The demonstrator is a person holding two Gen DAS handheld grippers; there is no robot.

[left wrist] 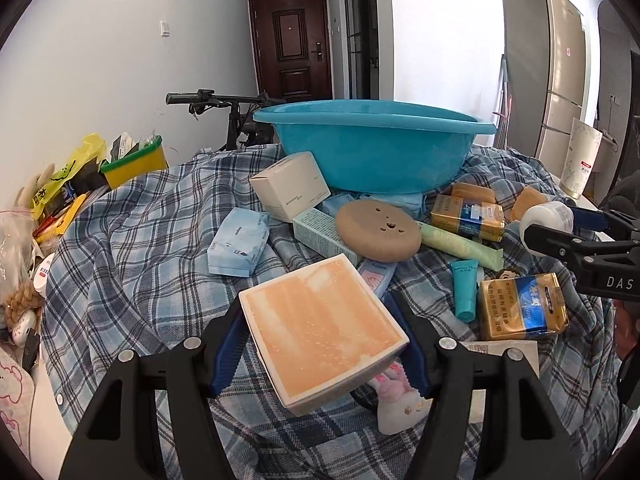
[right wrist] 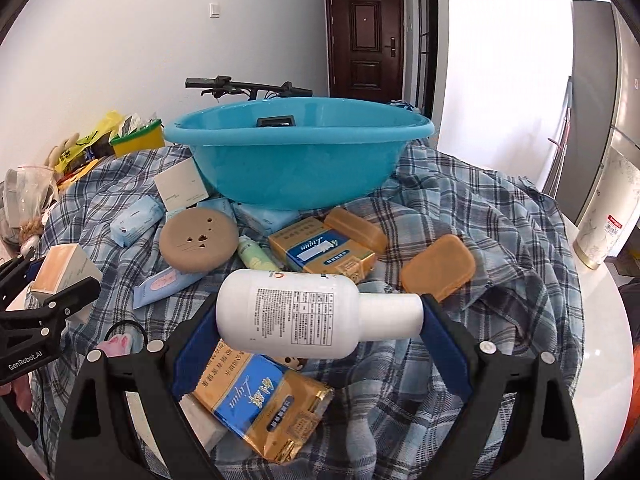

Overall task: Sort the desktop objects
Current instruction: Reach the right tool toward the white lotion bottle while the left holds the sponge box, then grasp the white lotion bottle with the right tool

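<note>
The left gripper is clamped on a square white box with a peach-orange face, held tilted above the near edge of the blue plaid cloth that covers the table. The right gripper grips a white plastic bottle with a printed label lying crosswise between its blue pads, base at the left pad and neck at the right one, lifted clear of the cloth.

Under the bottle, near the cloth's front edge, lies a gold and blue foil packet. A small teal tube stands just beside that packet in the left wrist view. Toward the middle of the cloth rest a round brown disc with small holes, a pale green tube, a second gold and blue packet, a rounded orange soap bar and a light blue tissue pack.

At the far edge sits a large turquoise plastic basin with a dark object inside, a cream cardboard box leaning against its left side. Behind it are bicycle handlebars.
</note>
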